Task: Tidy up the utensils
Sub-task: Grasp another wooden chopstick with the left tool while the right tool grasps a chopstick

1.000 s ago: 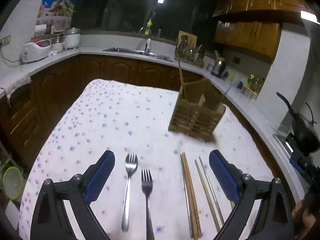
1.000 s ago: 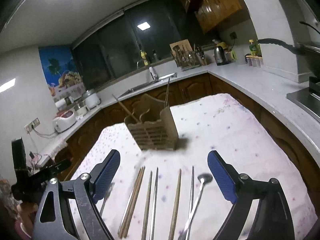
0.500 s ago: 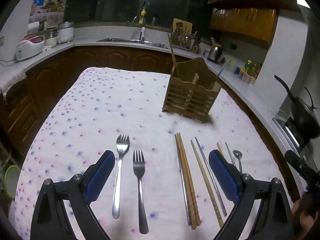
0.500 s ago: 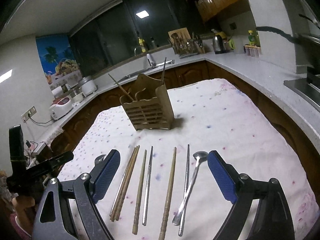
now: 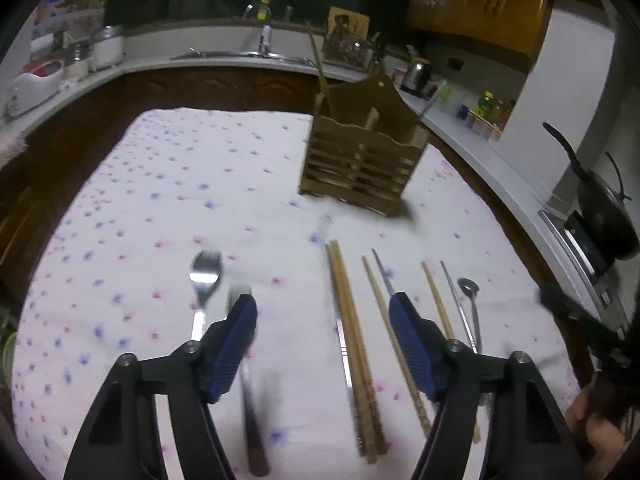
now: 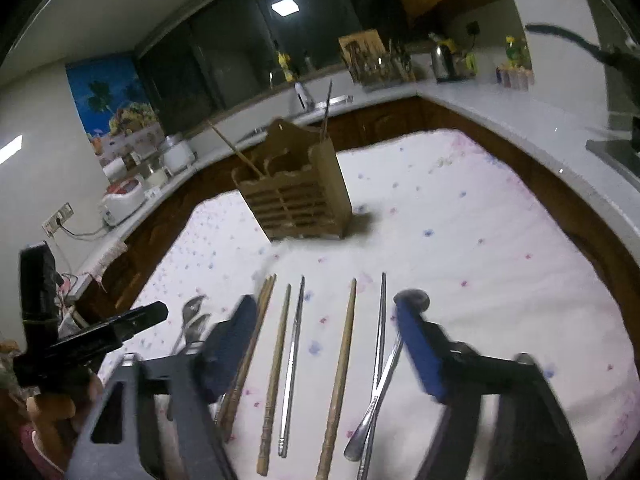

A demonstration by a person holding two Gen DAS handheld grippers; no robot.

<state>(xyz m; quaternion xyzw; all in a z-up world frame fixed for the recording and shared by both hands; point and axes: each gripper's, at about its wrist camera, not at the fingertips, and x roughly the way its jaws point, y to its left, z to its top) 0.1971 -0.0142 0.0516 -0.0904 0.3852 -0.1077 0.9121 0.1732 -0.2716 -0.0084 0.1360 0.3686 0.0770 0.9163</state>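
Note:
A wooden utensil holder (image 5: pixel 362 160) stands on the dotted tablecloth, with a chopstick or two in it; it also shows in the right wrist view (image 6: pixel 296 192). Two forks (image 5: pixel 204 280) lie at the left. Wooden chopsticks (image 5: pixel 352 320), metal chopsticks and a small spoon (image 5: pixel 469 290) lie in a row. My left gripper (image 5: pixel 322 312) is open and empty above a pair of wooden chopsticks. My right gripper (image 6: pixel 324 316) is open and empty above the wooden chopstick (image 6: pixel 340 368) and metal chopsticks (image 6: pixel 292 360). The spoon (image 6: pixel 384 368) lies by its right finger.
The tablecloth (image 5: pixel 180 184) covers the table, with kitchen counters around it. A black pan (image 5: pixel 604 208) sits on the stove at the right. A rice cooker (image 6: pixel 120 200) stands on the left counter. The left gripper (image 6: pixel 92 340) shows in the right wrist view.
Both grippers have lowered and moved forward over the row of utensils. Both sets of jaws have narrowed but stay open.

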